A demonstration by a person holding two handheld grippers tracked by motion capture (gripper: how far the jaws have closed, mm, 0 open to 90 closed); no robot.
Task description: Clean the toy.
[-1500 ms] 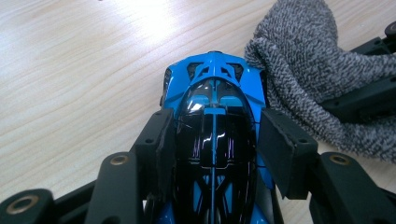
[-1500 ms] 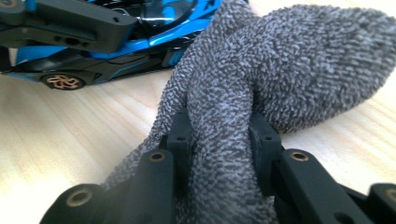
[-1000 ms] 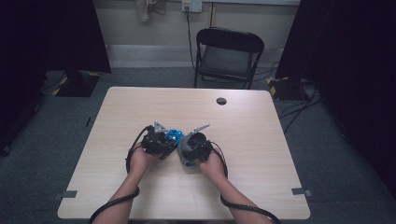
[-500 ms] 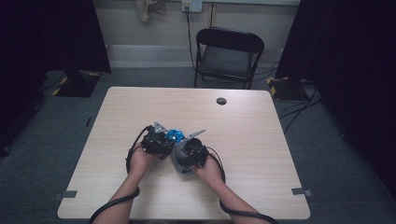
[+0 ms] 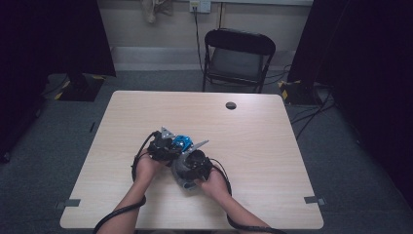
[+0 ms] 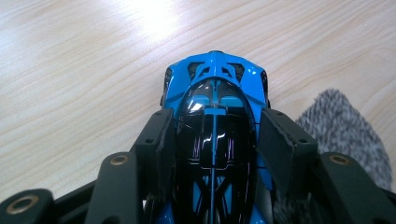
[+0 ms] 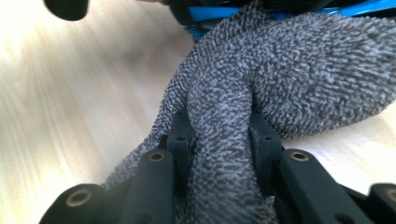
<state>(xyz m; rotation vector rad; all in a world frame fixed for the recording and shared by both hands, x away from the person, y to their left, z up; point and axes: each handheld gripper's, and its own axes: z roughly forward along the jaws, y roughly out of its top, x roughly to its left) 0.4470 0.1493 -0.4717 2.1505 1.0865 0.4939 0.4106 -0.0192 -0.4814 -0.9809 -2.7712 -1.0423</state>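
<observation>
Two tongs working a toy car and a grey cloth near the middle of the surface.

Nearest, the person's forearms enter from the near edge of the pale wooden surface (image 5: 272, 146). The right tongs (image 7: 219, 133) pinch a bunched fold of the grey knitted cloth (image 7: 289, 70), which lies on the wood just beside the car. Just left of them, the left tongs (image 6: 212, 140) are pressed against both sides of the blue and black toy car (image 6: 215, 116), its nose pointing away. Farther off, a dark round grommet (image 5: 231, 105) sits near the far edge; beyond it stands a black folding chair (image 5: 237, 57).
</observation>
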